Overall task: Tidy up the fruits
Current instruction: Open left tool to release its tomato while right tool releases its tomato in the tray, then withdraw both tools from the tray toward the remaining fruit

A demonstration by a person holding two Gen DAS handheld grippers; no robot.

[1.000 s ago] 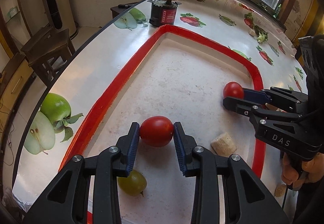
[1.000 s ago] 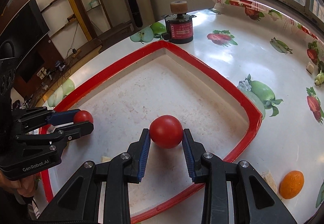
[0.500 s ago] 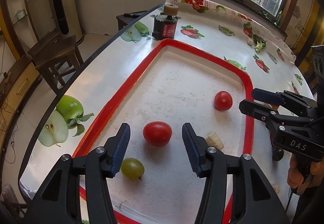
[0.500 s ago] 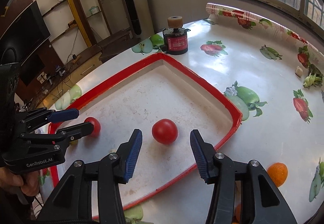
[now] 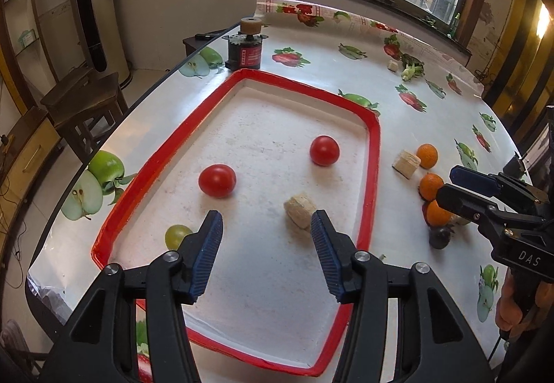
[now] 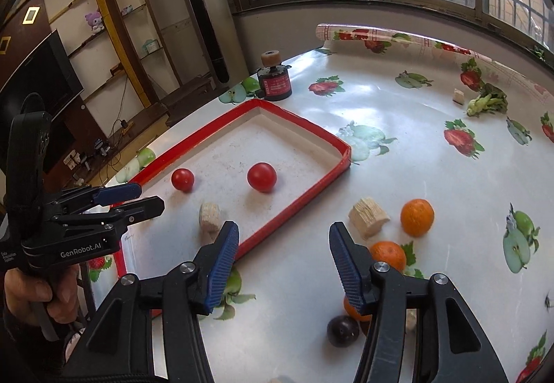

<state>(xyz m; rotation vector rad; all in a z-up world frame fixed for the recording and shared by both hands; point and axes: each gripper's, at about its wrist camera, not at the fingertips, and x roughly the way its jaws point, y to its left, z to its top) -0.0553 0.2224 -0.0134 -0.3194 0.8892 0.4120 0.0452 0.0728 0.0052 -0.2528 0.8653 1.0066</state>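
Observation:
A red-rimmed white tray [image 5: 374, 154] [image 6: 304, 197] lies on the fruit-print table. In it rest two red tomatoes [image 5: 217, 180] [image 5: 324, 150], also in the right wrist view [image 6: 182, 179] [image 6: 261, 177], a green grape [image 5: 176, 234] and a wooden block [image 5: 300, 210] [image 6: 209, 216]. My left gripper [image 5: 266, 248] is open and empty, raised above the tray's near end. My right gripper [image 6: 284, 263] is open and empty, above the table right of the tray. Three oranges [image 6: 417, 217] [image 6: 387, 255] [image 6: 353, 310] and a dark plum [image 6: 342, 331] lie on the table outside the tray.
A second wooden block [image 6: 367, 216] [image 5: 405, 163] lies beside the oranges. A black-and-red canister [image 5: 244, 54] [image 6: 275, 85] stands past the tray's far corner. Green vegetable pieces [image 6: 486, 103] and a small cube [image 6: 458, 95] lie far right. A wooden stool [image 5: 83, 102] stands left of the table.
Both grippers let go of their tomatoes, opened wide and drew back and up. The tomatoes stay in the tray. The right gripper has swung out over the table beside the oranges.

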